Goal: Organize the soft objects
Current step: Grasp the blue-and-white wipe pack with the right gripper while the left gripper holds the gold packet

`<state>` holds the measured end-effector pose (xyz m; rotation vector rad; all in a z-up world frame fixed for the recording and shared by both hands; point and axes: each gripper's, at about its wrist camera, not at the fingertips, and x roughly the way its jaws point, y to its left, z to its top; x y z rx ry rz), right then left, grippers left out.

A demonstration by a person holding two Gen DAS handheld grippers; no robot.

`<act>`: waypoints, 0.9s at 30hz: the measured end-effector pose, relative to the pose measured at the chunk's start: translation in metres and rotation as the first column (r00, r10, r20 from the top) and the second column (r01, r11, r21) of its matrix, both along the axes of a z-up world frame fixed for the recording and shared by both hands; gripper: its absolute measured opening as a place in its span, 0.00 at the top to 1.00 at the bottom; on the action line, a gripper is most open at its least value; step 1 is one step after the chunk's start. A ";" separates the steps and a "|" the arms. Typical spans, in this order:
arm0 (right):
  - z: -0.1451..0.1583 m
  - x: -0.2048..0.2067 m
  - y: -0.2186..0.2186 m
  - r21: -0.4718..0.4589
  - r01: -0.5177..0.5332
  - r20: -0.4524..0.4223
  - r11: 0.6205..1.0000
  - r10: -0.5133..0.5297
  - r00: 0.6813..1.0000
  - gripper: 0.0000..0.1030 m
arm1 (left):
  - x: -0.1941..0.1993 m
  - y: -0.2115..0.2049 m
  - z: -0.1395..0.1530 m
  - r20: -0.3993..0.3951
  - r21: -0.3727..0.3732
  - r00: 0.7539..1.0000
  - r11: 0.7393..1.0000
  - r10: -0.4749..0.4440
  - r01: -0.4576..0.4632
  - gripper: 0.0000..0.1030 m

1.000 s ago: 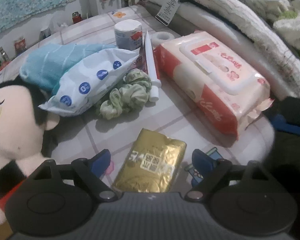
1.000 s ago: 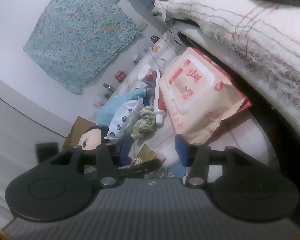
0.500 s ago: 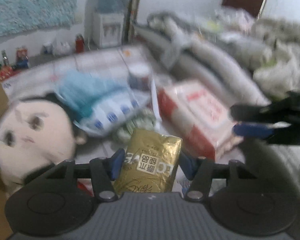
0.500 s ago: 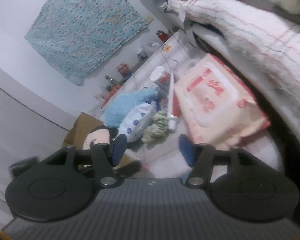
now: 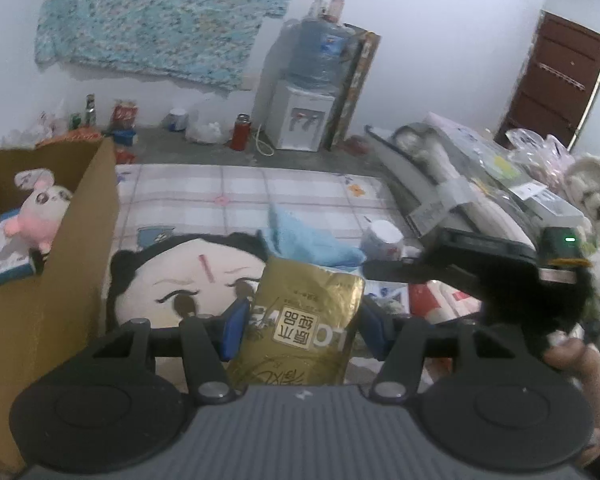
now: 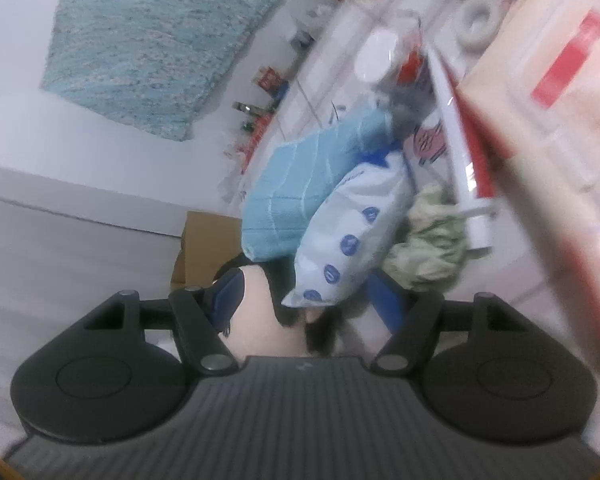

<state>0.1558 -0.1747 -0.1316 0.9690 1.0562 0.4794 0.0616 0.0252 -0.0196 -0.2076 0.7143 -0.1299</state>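
Gold foil covered the packet (image 5: 304,324), which sat low in the centre of the left wrist view, clenched between the blue fingers (image 5: 233,326) of the left gripper (image 5: 305,328) and lifted clear of the checked bed cover (image 5: 228,196). Directly behind it lay the big-faced plush doll (image 5: 180,276), with a light blue towel (image 5: 304,236) above the packet. At the left edge stood a cardboard box (image 5: 80,240) holding a pink plush toy (image 5: 36,216). A water dispenser (image 5: 304,120) stood against the far wall. In the right wrist view the right gripper (image 6: 306,300) had just been opening; its fingers (image 6: 228,292) stood released, with nothing pressed between them, over the doll's head (image 6: 260,320). Above them lay a white dotted pouch (image 6: 352,236), a green scrunchie (image 6: 432,248) and, blurred at the right, a wet-wipes pack (image 6: 548,120).
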 end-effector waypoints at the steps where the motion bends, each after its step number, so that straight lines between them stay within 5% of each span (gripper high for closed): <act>1: -0.006 0.006 0.007 0.007 0.001 -0.033 1.000 -0.001 0.999 0.36 | 0.001 0.004 -0.001 -0.004 -0.006 1.000 1.000 0.008 -0.008 0.43; 9: -0.032 0.020 0.027 0.011 0.114 -0.148 0.993 -0.111 0.983 0.43 | -0.005 0.019 -0.007 -0.021 -0.038 0.999 0.999 0.026 -0.026 0.43; 15: -0.041 0.019 0.032 0.022 0.160 -0.150 0.987 -0.155 0.977 0.67 | -0.011 0.021 -0.011 -0.029 -0.052 0.999 0.998 0.028 -0.030 0.43; 23: -0.004 -0.014 0.007 0.055 0.108 -0.080 0.993 -0.103 0.991 0.71 | -0.021 0.033 -0.006 -0.022 -0.085 0.999 0.995 0.047 -0.049 0.43; 27: 0.015 -0.049 -0.016 0.086 -0.007 -0.073 0.996 0.013 0.997 0.71 | -0.024 0.036 -0.003 -0.018 -0.092 0.999 0.995 0.043 -0.045 0.43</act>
